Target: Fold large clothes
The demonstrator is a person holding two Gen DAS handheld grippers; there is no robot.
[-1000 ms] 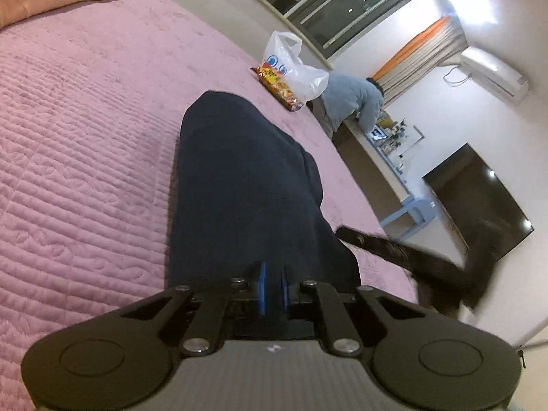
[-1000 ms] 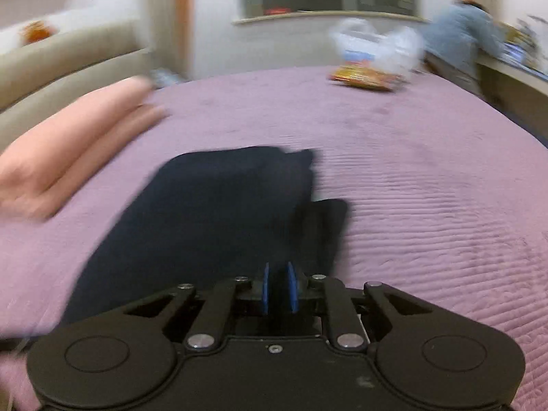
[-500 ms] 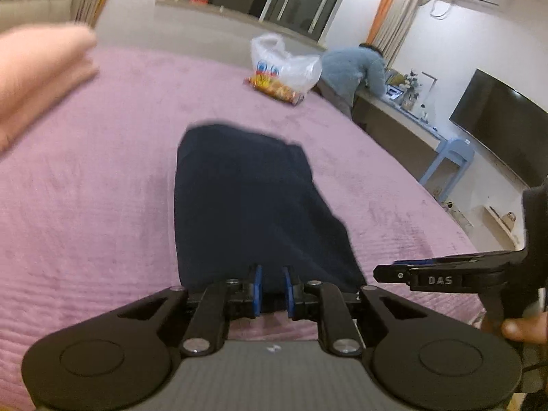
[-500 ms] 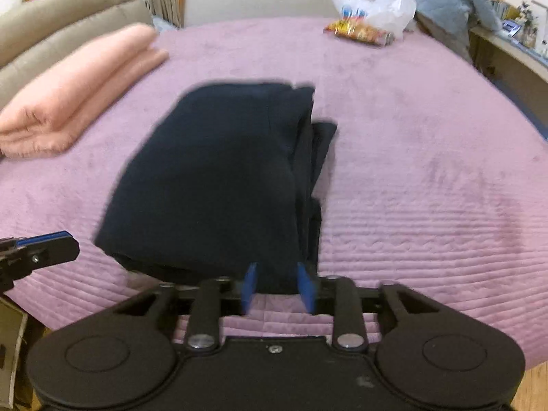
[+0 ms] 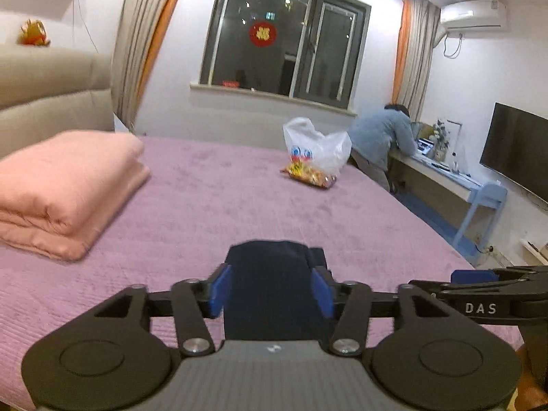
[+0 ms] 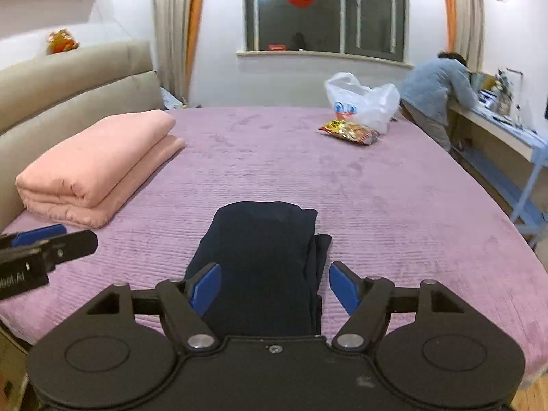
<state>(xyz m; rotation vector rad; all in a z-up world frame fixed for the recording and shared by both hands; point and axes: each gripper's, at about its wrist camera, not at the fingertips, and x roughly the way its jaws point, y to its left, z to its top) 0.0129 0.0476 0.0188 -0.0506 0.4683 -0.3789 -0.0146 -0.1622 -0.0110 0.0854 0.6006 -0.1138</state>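
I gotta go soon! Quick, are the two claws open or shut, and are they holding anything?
Left claw: open, just been opening, holding nothing; the dark folded garment lies on the bed below.
Right claw: open, just been opening, holding nothing.

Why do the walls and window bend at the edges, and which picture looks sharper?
Both views are fisheye, so the window and bed edges curve and the corners go black. The left wrist view is softer, smearing the pink blanket; the right wrist view shows the folded dark garment crisply. Ceiling-light glare whitens the left view's top right.
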